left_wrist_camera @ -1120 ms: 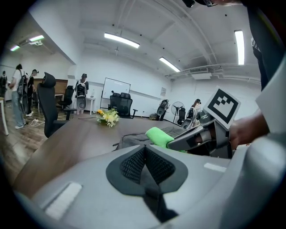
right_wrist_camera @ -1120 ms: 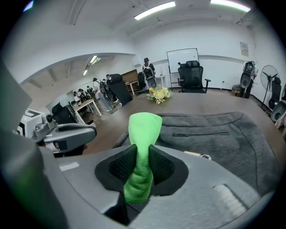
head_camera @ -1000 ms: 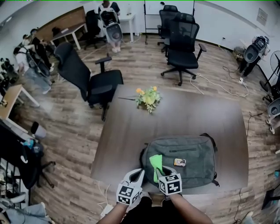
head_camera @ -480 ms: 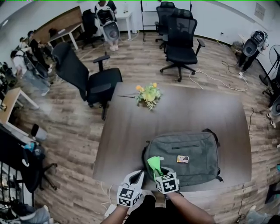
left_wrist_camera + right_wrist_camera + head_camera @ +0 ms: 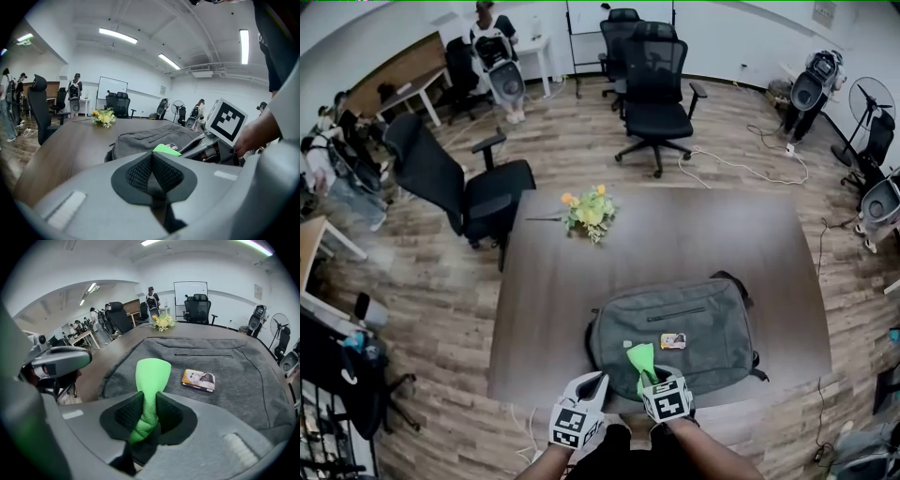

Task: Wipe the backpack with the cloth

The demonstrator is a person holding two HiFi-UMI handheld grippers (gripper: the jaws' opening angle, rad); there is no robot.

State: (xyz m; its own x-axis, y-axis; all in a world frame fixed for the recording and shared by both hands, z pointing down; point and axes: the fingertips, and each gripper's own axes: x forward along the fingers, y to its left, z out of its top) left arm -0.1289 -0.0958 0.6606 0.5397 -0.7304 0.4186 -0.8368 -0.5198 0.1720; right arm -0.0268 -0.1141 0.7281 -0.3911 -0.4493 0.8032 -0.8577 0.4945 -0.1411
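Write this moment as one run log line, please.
right gripper: shut on cloth | cloth: green, above near edge of backpack | left gripper: shut, empty | backpack: flat on table

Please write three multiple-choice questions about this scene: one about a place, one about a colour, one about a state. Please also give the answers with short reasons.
1. Where are the flowers?
A. on a chair
B. on the table, beyond the backpack
C. on the floor

2. What colour is the cloth?
A. white
B. blue
C. green

3. What state are the right tongs in?
A. shut on the cloth
B. open and empty
C. shut on a strap

Answers:
1 B: the head view shows them on the table past the backpack.
2 C: both views of the cloth show bright green.
3 A: the right gripper view shows the cloth pinched between the pads.
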